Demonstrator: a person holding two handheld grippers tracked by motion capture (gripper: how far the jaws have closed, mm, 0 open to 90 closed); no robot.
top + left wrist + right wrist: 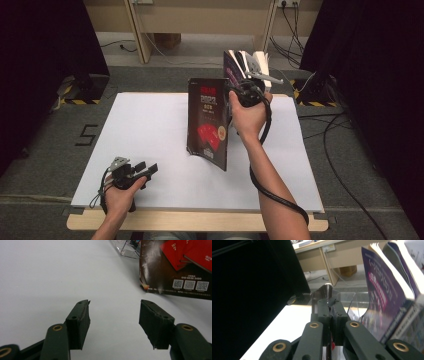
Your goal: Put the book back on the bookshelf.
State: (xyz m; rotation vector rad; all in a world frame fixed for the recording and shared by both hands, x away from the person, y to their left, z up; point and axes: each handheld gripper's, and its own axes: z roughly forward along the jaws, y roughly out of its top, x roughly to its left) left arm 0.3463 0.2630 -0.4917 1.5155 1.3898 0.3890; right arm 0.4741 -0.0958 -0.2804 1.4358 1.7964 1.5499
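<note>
Your right hand-held gripper [236, 90] was clenched on the top edge of the magazine [207, 122], which hung below it w/ its lower edge on the desk [150, 125]. Light, floppy, glossy; grip near spine. Left hand-held gripper [113, 312] released, magazine ahead.

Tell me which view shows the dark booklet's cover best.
The high view: the dark booklet hangs full-length from the right gripper. The left gripper view catches its lower corner with QR codes; the right gripper view shows a thin edge between shut jaws.
</note>
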